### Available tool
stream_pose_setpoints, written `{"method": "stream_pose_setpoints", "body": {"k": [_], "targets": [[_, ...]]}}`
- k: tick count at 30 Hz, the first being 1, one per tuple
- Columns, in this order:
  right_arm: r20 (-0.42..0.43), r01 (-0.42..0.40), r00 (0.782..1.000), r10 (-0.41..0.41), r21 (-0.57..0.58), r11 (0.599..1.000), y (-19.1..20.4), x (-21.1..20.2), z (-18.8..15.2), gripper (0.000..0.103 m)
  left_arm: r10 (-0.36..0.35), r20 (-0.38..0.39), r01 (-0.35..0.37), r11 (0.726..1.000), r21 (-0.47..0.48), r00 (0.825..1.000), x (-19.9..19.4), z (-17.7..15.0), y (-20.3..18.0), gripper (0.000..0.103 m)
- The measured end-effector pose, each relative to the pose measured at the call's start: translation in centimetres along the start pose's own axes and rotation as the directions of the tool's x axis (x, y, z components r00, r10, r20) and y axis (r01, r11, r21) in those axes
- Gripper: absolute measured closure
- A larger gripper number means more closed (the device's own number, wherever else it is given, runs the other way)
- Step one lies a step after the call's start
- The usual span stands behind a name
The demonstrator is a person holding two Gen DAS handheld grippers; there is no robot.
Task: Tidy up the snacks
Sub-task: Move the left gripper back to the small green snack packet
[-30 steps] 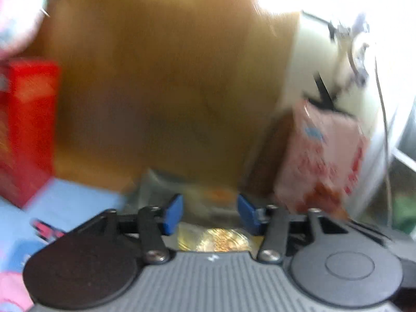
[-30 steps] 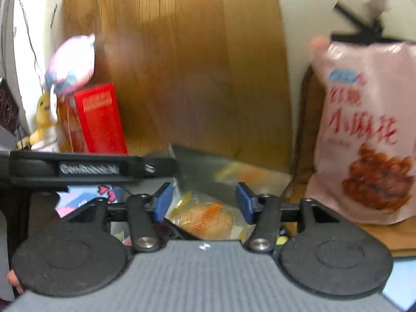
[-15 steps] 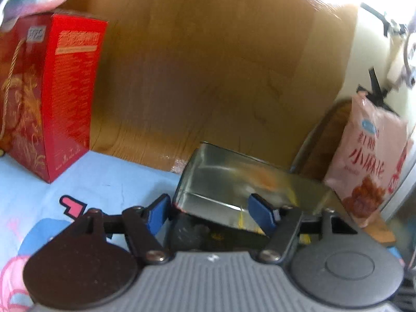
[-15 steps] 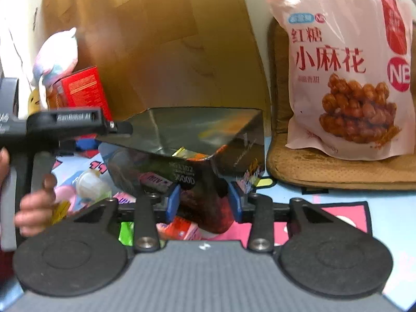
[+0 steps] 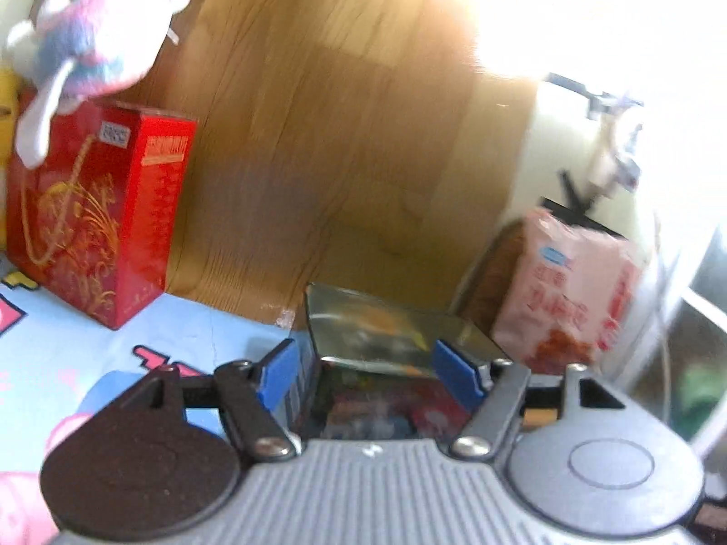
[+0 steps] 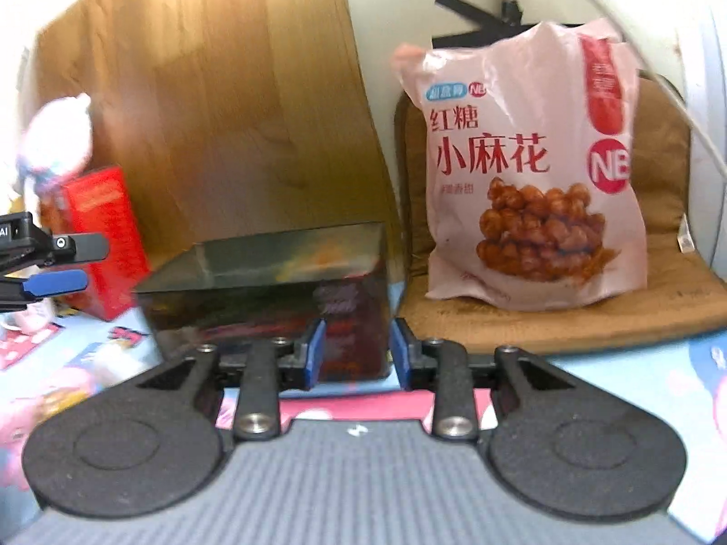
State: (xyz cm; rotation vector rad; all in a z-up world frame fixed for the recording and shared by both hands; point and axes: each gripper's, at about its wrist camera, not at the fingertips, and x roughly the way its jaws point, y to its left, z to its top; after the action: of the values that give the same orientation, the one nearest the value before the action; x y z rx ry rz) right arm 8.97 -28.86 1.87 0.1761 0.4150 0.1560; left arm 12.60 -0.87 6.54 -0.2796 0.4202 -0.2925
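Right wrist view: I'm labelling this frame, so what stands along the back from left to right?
Plush toy → red box → open metal tin → pink snack bag.

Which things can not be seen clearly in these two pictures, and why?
- Tin box contents: right wrist view, the front wall hides them; left wrist view, blur.
- Pink snack bag print: left wrist view, motion blur.
- Right gripper, closing: contact of pads with the box corner unclear.
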Motion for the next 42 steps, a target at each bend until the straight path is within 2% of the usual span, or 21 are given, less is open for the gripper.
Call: {"method": "stream_pose_setpoints", "body": {"k": [4, 8, 11, 14, 18, 22, 26, 32, 34, 39, 42], "targets": [[0.008, -0.054, 0.999, 0.054, 0.034, 0.998, 1.1, -3.4, -2.8, 0.068, 0.007, 0.003, -0.007, 0.996, 0.093, 1.000, -3.6, -3.2, -0.3, 0.035], [-0.008, -0.120, 0.993, 0.120, 0.065, 0.991, 2.3, -5.3, -5.4, 0.068, 0.080, 0.024, -0.083, 0.981, 0.173, 0.996, -6.5, -6.2, -0.6, 0.035], [-0.029, -0.174, 0.984, 0.177, 0.076, 0.982, 3.4, -5.8, -6.0, 0.068, 0.101, 0.023, -0.103, 0.980, 0.169, 0.995, -7.3, -7.5, 0.0, 0.035], [-0.036, -0.194, 0.980, 0.197, 0.064, 0.979, 4.4, -5.8, -6.4, 0.068, 0.101, 0.020, -0.103, 0.982, 0.159, 0.995, -8.2, -7.8, 0.2, 0.032], [-0.057, -0.210, 0.975, 0.216, 0.101, 0.973, 4.5, -5.4, -6.6, 0.068, 0.111, 0.043, -0.117, 0.980, 0.159, 0.993, -8.6, -8.7, 0.6, 0.031], [-0.066, -0.208, 0.974, 0.219, 0.144, 0.967, 4.1, -5.2, -6.9, 0.066, 0.120, 0.029, -0.123, 0.981, 0.147, 0.992, -8.2, -8.8, 0.9, 0.031], [-0.071, -0.226, 0.969, 0.235, 0.122, 0.967, 4.5, -5.3, -7.1, 0.066, 0.117, 0.010, -0.117, 0.987, 0.107, 0.993, -7.9, -8.6, 1.7, 0.032], [-0.076, -0.247, 0.964, 0.256, 0.113, 0.962, 4.5, -5.2, -7.1, 0.066, 0.078, -0.022, -0.075, 0.992, 0.096, 0.997, -7.7, -8.5, 1.8, 0.037], [-0.086, -0.248, 0.962, 0.258, 0.111, 0.962, 4.5, -5.0, -7.0, 0.059, 0.044, -0.043, -0.040, 0.995, 0.094, 0.998, -7.6, -8.5, 1.6, 0.044], [-0.035, -0.217, 0.975, 0.221, 0.090, 0.972, 3.3, -4.1, -5.2, 0.059, -0.047, -0.088, 0.056, 0.994, 0.099, 0.995, -7.4, -8.7, 0.7, 0.053], [-0.041, -0.223, 0.973, 0.229, 0.114, 0.968, 2.4, -2.6, -3.8, 0.059, -0.099, -0.128, 0.112, 0.989, 0.096, 0.987, -7.0, -9.1, 0.2, 0.053]]}}
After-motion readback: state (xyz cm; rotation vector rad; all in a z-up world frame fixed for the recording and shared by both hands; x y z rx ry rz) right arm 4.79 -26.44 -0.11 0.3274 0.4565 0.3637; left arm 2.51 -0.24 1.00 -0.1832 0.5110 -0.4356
